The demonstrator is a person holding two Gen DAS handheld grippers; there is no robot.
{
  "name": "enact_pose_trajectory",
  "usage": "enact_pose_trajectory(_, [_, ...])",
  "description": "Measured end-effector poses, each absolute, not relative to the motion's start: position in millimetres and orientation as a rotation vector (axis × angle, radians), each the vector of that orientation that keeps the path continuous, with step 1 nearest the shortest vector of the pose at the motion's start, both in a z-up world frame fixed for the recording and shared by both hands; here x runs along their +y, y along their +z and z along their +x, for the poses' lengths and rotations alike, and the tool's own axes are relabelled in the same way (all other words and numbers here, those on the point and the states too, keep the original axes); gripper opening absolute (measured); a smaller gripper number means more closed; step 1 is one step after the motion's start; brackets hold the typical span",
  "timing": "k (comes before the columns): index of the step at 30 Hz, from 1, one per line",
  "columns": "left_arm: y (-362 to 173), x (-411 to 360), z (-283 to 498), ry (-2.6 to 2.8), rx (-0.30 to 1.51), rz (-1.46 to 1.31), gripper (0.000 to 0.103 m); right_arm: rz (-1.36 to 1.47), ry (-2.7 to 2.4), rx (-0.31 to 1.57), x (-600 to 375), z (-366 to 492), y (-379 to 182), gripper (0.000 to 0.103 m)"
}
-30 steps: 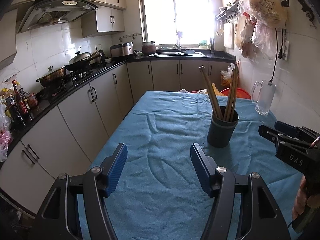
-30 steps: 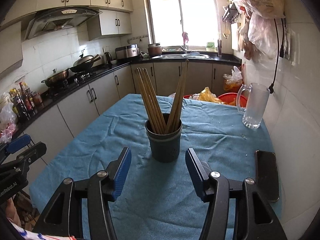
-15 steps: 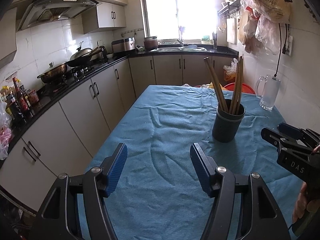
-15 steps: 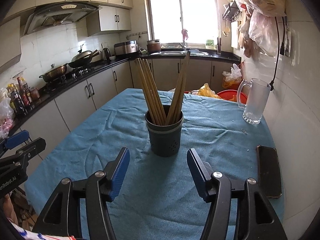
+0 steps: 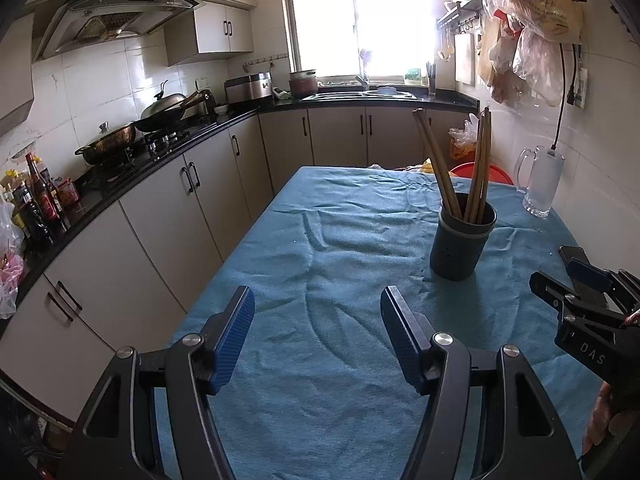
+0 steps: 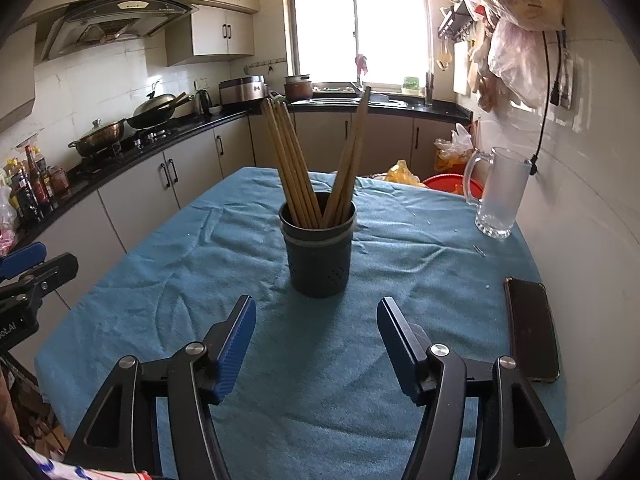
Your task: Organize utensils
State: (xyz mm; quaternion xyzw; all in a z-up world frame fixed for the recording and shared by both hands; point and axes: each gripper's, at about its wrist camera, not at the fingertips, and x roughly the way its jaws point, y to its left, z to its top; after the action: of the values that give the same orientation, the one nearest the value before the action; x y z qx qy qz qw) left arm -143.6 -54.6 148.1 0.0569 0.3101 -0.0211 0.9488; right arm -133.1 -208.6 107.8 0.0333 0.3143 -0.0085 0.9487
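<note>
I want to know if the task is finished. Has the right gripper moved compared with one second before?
Yes. The right gripper has drawn back from the chopstick holder, which stands farther ahead on the blue cloth now; more of the phone shows.

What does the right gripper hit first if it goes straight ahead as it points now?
Most likely the dark utensil holder with the chopsticks, which sits centred ahead of the open right gripper. Bare blue tablecloth lies between them; how much gap is hard to judge.
</note>
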Motion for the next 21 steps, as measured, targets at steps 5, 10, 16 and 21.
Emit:
enact_pose_trajectory(5, [147.6, -54.6, -144.2, -0.045, 0.63, 0.11, 0.065, 0.073, -0.049, 0.629, -210.9, -140.1, 106.5, 0.067])
enact_pose_trajectory(10, [147.9, -54.7, -147.7, -0.046, 0.627, 0.112, 0.065, 0.095, -0.079, 0.626, -213.6, -150.1, 102.4, 0.068])
enact_pose_trajectory(16, [153.3, -51.7, -162.5, -0.029, 0.598, 0.11, 0.065, 0.117, -0.129, 0.61, -213.9, -168.0, 99.4, 0.068])
enact_pose_trajectory(21, [160.2, -49.9, -178.3, -0.023, 0.579, 0.109, 0.065, 0.163, -0.155, 0.587, -213.9, -186.0, 100.5, 0.069])
